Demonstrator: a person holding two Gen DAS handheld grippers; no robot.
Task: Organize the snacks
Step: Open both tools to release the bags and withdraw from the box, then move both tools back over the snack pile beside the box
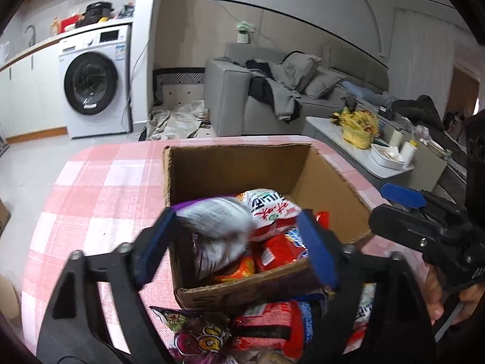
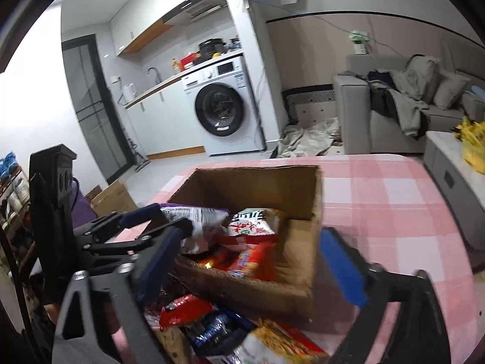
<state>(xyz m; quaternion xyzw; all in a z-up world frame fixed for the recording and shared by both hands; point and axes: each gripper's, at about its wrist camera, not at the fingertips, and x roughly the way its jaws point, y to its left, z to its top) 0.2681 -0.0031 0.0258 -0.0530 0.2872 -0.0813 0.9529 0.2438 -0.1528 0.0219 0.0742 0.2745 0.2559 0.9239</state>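
Releasing a snack into the cardboard box [image 1: 230,163] on the pink checked tablecloth [image 1: 100,188]: the left gripper [image 1: 236,242] stands spread with the silver-and-purple packet [image 1: 218,230] loose between its pads at the box's near left corner, so it should lift straight clear without dragging the packet out. The right gripper [image 2: 251,261] is spread wide and empty over the near wall. The packet is crinkled foil, lying tilted on red [image 1: 282,248] and white [image 1: 269,209] packets; more snacks [image 2: 230,327] wait on the near side.
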